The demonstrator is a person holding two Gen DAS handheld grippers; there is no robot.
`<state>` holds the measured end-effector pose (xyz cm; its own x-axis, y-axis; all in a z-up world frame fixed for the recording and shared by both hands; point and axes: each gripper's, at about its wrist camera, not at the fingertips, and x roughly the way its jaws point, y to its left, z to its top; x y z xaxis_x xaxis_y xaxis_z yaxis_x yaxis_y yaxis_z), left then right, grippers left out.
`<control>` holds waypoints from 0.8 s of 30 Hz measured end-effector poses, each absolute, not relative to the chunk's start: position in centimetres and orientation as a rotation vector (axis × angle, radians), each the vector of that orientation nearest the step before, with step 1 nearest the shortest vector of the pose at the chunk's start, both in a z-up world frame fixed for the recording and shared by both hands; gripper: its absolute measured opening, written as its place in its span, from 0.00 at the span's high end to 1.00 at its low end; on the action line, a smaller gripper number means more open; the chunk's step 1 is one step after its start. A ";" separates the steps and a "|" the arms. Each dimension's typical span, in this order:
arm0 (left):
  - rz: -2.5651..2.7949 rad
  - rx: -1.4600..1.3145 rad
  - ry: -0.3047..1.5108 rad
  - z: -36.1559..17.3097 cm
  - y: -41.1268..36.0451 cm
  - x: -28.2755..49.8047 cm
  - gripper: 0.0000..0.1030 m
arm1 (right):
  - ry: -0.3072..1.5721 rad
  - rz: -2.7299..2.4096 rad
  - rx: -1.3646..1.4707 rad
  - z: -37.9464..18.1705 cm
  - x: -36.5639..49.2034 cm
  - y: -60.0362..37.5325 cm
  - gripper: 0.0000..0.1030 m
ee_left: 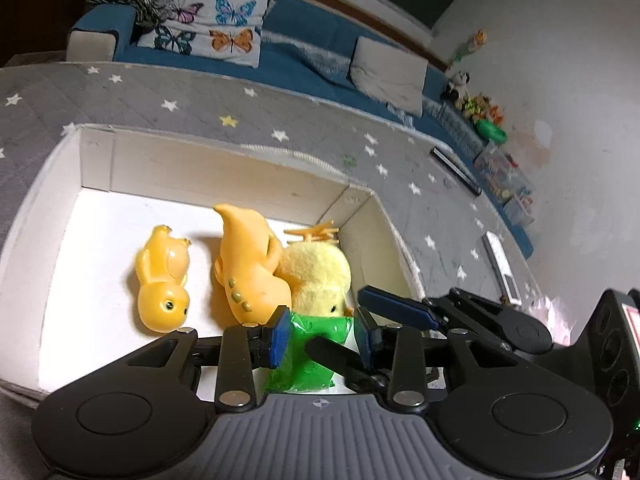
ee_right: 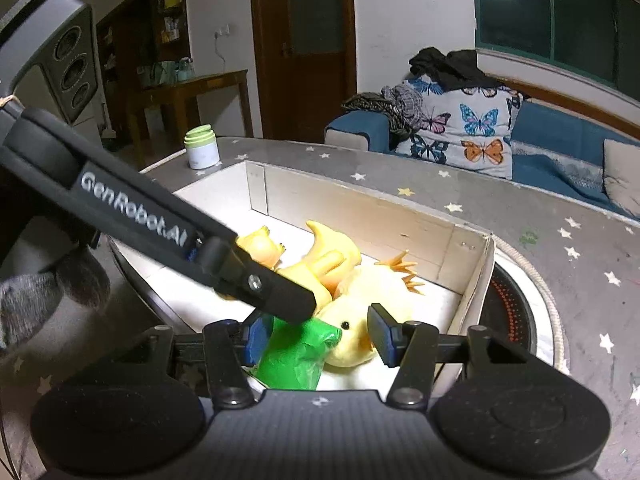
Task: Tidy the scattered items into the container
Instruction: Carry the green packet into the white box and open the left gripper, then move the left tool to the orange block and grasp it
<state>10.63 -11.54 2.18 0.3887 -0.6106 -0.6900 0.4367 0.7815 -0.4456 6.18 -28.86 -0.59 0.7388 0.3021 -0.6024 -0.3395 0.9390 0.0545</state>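
Both grippers hang over the near end of a white cardboard box (ee_left: 96,160). Left gripper (ee_left: 322,334) has its blue pads (ee_left: 280,334) pressed against a crumpled green bag (ee_left: 310,354), clamped on it just above the box floor. Right gripper (ee_right: 318,340) has its pads well apart with nothing pinched between them; the green bag and the head of a yellow plush chick (ee_right: 356,332) lie in the gap below. In the right wrist view the left tool's arm crosses the frame, and white lettering on it reads "GenRobot.AI" (ee_right: 134,210). Inside the box lie a small yellow rubber figure (ee_left: 164,280) on its back, a larger yellow rubber toy (ee_left: 248,264) beside it, and the plush chick touching that toy, its orange feet toward the far right corner. Under the box is a round table with a grey quilted cover (ee_right: 540,216) dotted with white and yellow stars. A white jar with a pale green lid (ee_right: 202,148) stands on the cover near the box's far left corner. Behind the table runs a blue sofa (ee_right: 560,136) carrying a butterfly-print cushion (ee_right: 464,132) and dark clothing; a wooden door (ee_right: 304,40) and a dark window (ee_right: 560,12) are set in the white walls. Small toys and a clear bin line the far end of the sofa in the left wrist view.
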 end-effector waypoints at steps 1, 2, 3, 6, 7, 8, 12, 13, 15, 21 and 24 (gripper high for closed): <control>-0.673 -0.206 0.953 2.3 -11.4 10.3 0.63 | 0.641 0.352 -0.061 -0.4 5.9 -28.9 0.48; -0.673 -0.208 0.942 2.5 -11.2 9.9 0.63 | 0.632 0.350 -0.063 -0.2 5.5 -29.0 0.48; -0.674 -0.210 0.932 2.6 -11.0 9.5 0.63 | 0.621 0.346 -0.066 0.0 5.1 -29.1 0.48; -0.677 -0.215 0.902 3.0 -10.5 8.3 0.63 | 0.581 0.327 -0.074 0.4 3.4 -29.6 0.42; -0.678 -0.217 0.892 3.2 -10.4 8.0 0.63 | 0.569 0.322 -0.075 0.6 2.8 -29.7 0.40; -0.678 -0.219 0.881 3.3 -10.2 7.6 0.63 | 0.554 0.319 -0.083 0.7 2.1 -29.8 0.40; -0.682 -0.225 0.841 3.8 -9.5 6.0 0.63 | 0.491 0.315 -0.123 1.3 -1.2 -29.7 0.34; -0.687 -0.214 0.837 3.7 -9.5 5.3 0.63 | 0.476 0.317 -0.136 1.3 -2.1 -29.6 0.32; -0.697 -0.192 0.827 3.4 -9.6 3.9 0.63 | 0.464 0.331 -0.152 1.2 -3.7 -29.4 0.32; -0.734 -0.150 0.856 1.4 -10.2 1.7 0.63 | 0.501 0.388 -0.164 -0.7 -7.1 -28.9 0.25; -0.738 -0.141 0.894 0.2 -11.1 1.9 0.63 | 0.550 0.400 -0.172 -2.2 -7.0 -28.5 0.25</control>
<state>1.85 -11.12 0.23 0.4012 -0.6373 -0.6580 0.5249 0.7486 -0.4050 -7.04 -28.49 -2.23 0.7782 0.3224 -0.5390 -0.4134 0.9090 -0.0532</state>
